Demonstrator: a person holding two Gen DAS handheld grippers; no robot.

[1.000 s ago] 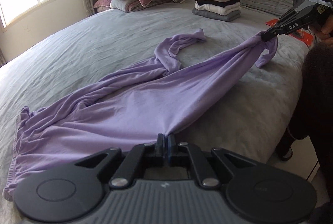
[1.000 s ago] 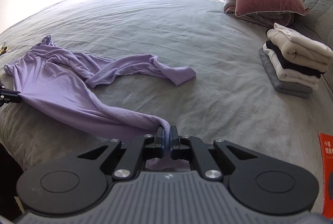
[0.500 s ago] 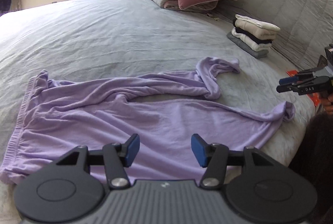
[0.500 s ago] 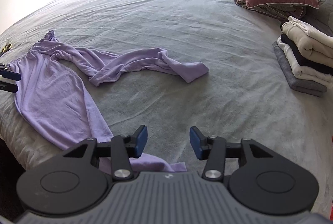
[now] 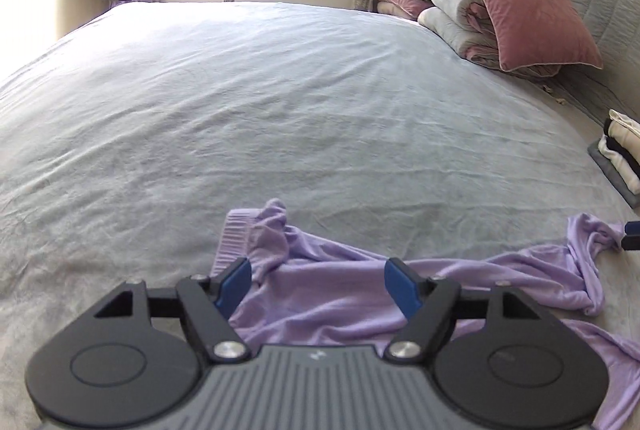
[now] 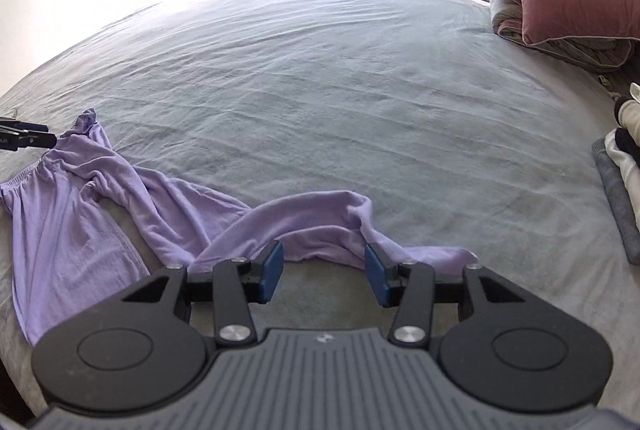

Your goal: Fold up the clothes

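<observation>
Lilac trousers (image 6: 100, 198) lie crumpled on bed (image 6: 320, 90) (possibly pyjamas).

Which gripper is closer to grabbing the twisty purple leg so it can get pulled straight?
Probably the right gripper. It is open, with the twisted leg of the purple pants just ahead. The left gripper, jaws opening, sits over the waistband end.

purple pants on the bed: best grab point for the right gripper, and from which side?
Judging by the lay, take the purple pants at the cuff end of the far leg, the flat tip just right of the right gripper. Come from above and the near bed edge: that tip lies thin and loose on the grey bedspread, while the leg's middle is bunched and twisted.
</observation>
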